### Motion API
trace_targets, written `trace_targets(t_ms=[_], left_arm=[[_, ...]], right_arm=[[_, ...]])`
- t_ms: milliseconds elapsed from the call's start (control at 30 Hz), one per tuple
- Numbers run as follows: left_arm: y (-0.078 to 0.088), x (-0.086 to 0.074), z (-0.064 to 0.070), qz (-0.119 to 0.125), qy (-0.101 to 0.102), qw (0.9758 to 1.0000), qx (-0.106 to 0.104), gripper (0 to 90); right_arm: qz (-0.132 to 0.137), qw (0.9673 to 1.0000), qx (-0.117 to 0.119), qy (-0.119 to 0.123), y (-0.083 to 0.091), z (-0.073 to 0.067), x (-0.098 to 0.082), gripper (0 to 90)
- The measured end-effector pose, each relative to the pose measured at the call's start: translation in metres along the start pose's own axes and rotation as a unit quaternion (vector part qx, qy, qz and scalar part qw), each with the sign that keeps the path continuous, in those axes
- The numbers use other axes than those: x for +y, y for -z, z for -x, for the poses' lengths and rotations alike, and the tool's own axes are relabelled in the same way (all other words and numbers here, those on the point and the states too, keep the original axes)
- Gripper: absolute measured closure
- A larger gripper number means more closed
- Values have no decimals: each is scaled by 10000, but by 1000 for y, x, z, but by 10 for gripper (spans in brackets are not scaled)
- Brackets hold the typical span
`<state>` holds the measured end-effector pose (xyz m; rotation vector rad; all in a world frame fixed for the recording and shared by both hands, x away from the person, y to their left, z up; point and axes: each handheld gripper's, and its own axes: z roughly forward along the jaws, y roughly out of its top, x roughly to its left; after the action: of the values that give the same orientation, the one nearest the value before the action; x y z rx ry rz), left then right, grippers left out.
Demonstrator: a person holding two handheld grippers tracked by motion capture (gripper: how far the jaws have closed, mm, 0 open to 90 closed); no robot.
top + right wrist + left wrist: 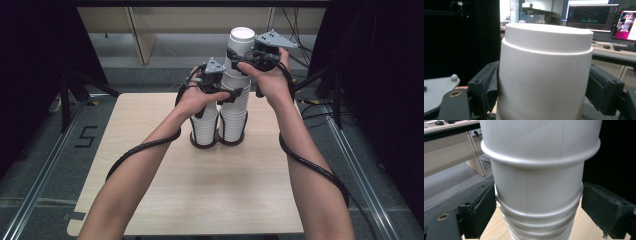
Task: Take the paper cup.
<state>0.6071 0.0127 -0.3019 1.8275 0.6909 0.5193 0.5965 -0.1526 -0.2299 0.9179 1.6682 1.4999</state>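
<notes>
In the high view, two stacks of white paper cups, turned bottom up, are standing side by side near the middle of a wooden table (165,200), each with a dark ring around its foot. The short stack (205,127) is sitting on the left, the tall stack (236,107) on the right, touching it. The left gripper (234,93) is reaching across from the left and is gripping the tall stack partway up. The right gripper (239,61) is coming in from the right, higher, and is clasping the top cup (240,47), which is leaning slightly off the line of the stack below. Both forearms are crossing the table from the bottom edge, with a cable trailing along each.

In the left gripper view, the tall stack (536,195) is standing between the two black jaws. The left pad is pressing against the cup rims; the right pad is sitting at the rim edge, so the jaws are clamping the stack. Above them, one cup rim is jutting out wider and slightly tilted.

In the right gripper view, the top cup (544,75) is filling the space between the jaws, its recessed bottom facing up. Both pads are pressing against its wall, clamped on it. Monitors (591,16) are glowing on a desk behind.
</notes>
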Motion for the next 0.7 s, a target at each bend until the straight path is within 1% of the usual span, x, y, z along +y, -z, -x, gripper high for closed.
trace_targets(t_ms=[100, 233, 267, 300, 333, 467, 500, 567, 600, 633, 667, 700], left_arm=[[0, 0, 0, -1, 12, 10000, -9, 127], [0, 0, 0, 14, -1, 10000, 3, 128], [0, 0, 0, 14, -1, 10000, 3, 128], [1, 0, -1, -47, -75, 10000, 16, 128], [1, 0, -1, -48, -70, 10000, 18, 128], [1, 0, 0, -45, -73, 10000, 24, 128], [1, 0, 0, -45, -73, 10000, 24, 129], [1, 0, 0, -48, -74, 10000, 29, 128], [1, 0, 0, -45, -75, 10000, 30, 129], [1, 0, 0, -48, -82, 10000, 29, 129], [1, 0, 0, -48, -82, 10000, 29, 129], [1, 0, -1, -67, -107, 9999, 25, 129]], right_arm=[[75, 10000, -26, 17, 1, 0, 2, 212], [261, 9996, -52, -23, 4, 0, 5, 214], [261, 9996, -52, -23, 4, 0, 5, 214], [384, 9992, -88, -69, 6, 0, 7, 215], [399, 9991, -108, -34, 7, 1, 8, 216], [482, 9988, -63, -88, 9, 1, 12, 217], [503, 9987, -68, -48, 10, 2, 12, 218], [512, 9987, -67, -43, 10, 2, 12, 218], [579, 9983, -58, -52, 11, 2, 13, 218], [587, 9982, -58, -92, 12, 2, 13, 218], [643, 9979, -71, -79, 12, 2, 14, 218], [708, 9974, -76, -126, 13, 2, 15, 218]])
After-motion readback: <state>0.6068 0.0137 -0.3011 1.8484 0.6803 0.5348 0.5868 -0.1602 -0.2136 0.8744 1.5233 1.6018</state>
